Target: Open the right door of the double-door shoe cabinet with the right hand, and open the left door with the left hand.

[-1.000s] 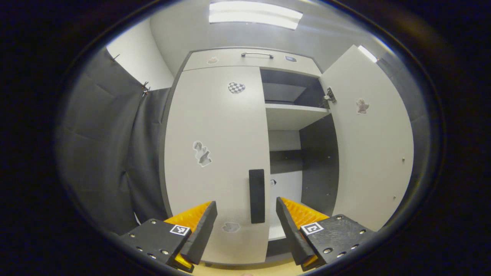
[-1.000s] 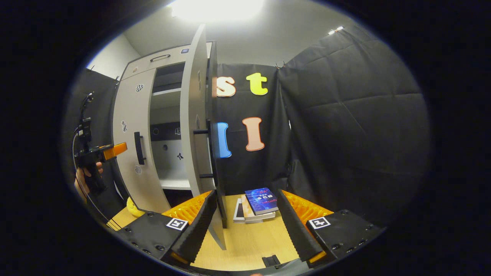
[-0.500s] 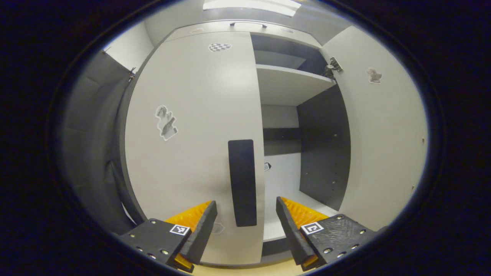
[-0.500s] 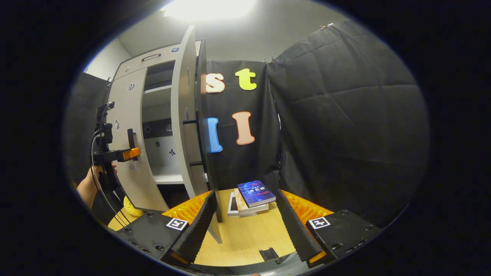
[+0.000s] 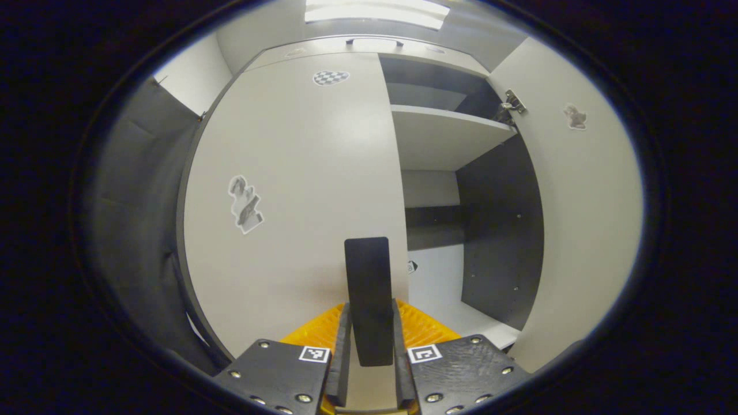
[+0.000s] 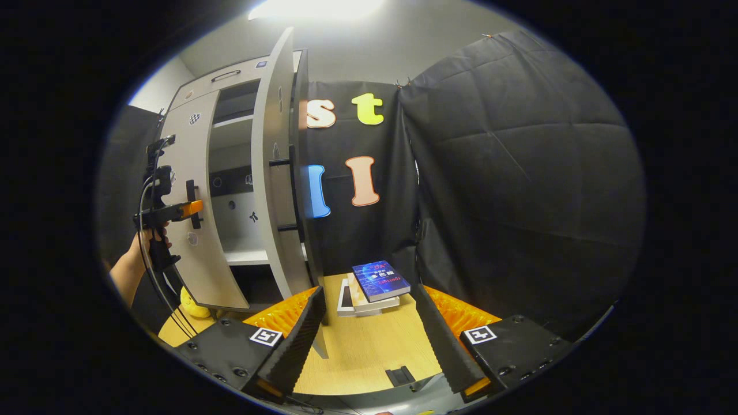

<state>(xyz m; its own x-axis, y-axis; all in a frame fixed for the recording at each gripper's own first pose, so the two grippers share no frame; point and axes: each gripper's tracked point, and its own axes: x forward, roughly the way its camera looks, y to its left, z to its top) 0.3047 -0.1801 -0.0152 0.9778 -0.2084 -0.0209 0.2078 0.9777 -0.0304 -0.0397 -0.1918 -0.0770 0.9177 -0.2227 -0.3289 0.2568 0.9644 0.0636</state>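
Left claw (image 5: pixel 369 369) had its two fingers closed on the dark vertical handle (image 5: pixel 367 300) of the left door (image 5: pixel 288 184), which sat shut against the shoe cabinet (image 6: pixel 230 86). Right claw (image 6: pixel 369 346) hung wide apart and empty over the counter (image 6: pixel 369 351), beside the right door (image 6: pixel 274 173), already swung open. Rigid and hinged, the left panel likely needs a steady outward arc, held low on that stiff bar.
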